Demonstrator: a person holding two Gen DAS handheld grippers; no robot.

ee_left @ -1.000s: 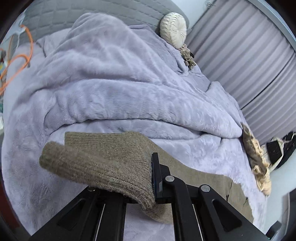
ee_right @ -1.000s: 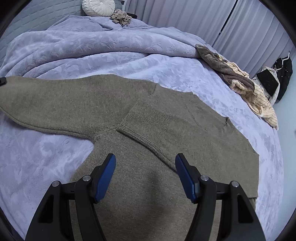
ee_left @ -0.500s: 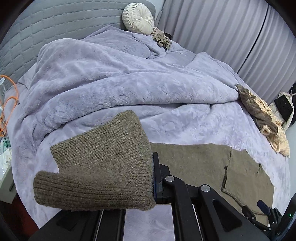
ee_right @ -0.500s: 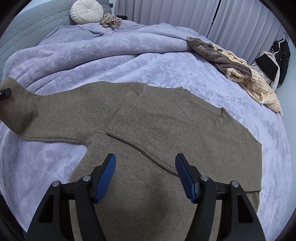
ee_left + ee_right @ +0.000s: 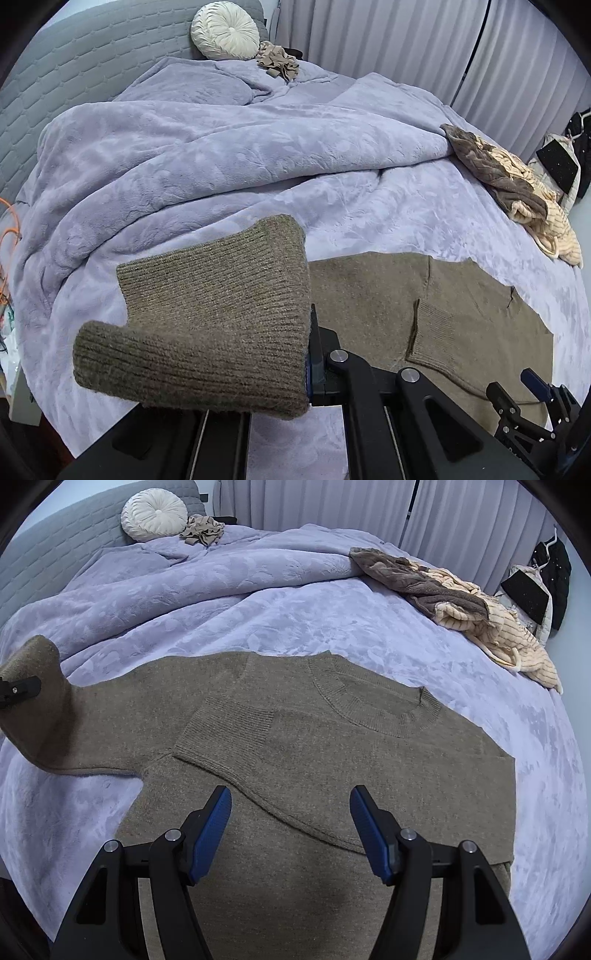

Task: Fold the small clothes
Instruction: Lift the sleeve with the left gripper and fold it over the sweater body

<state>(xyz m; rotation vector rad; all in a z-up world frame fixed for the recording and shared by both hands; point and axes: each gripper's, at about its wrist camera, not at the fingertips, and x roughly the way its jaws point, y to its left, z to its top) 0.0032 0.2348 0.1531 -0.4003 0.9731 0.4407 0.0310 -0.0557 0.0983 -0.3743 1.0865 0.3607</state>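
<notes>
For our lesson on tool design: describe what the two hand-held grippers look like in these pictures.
The right hand-held gripper has two matte black angular fingers with triangular cut-outs, silver round pivot bolts and ridged blue pads. The left hand-held gripper has the same black frame, silver bolts and a blue pad edge. No cables, markings or sleeves show.

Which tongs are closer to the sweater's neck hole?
Right. The right tongs hover open over the sweater's body below the neck hole; the left tongs pinch the far sleeve cuff.
</notes>
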